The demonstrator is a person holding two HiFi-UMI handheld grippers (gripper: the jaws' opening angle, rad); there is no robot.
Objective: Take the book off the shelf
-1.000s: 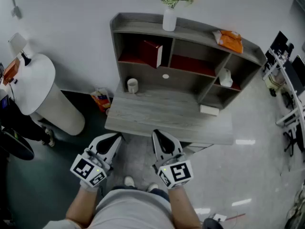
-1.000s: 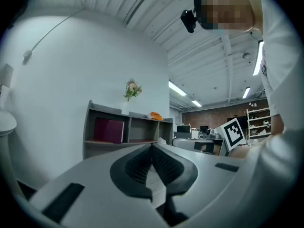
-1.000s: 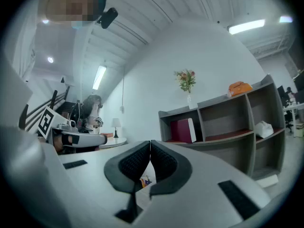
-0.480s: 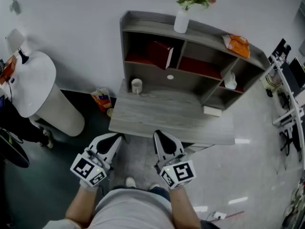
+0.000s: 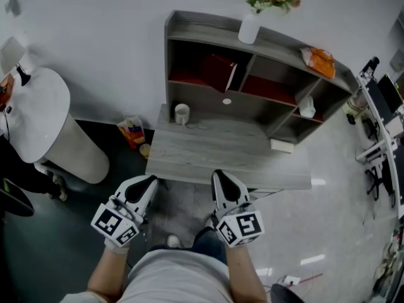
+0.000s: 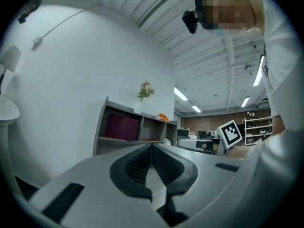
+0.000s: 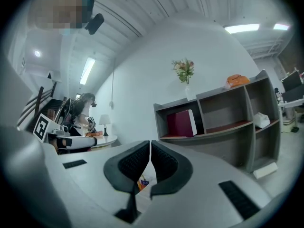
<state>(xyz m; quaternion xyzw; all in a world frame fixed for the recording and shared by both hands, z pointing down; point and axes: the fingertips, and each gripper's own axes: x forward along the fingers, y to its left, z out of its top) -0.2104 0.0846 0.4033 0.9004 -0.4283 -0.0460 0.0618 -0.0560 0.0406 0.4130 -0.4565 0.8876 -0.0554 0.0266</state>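
Steep head view, low claw views, common shelf (image 5: 202,25)

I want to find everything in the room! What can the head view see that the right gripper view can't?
Only the head view shows the white cup on the desk and the person's shoe on the floor. Only the right gripper view shows the ceiling lights. Both show the red book on the shelf, the flower vase and orange bag on top, and the right hand-held gripper, with its jaws together and nothing in them.
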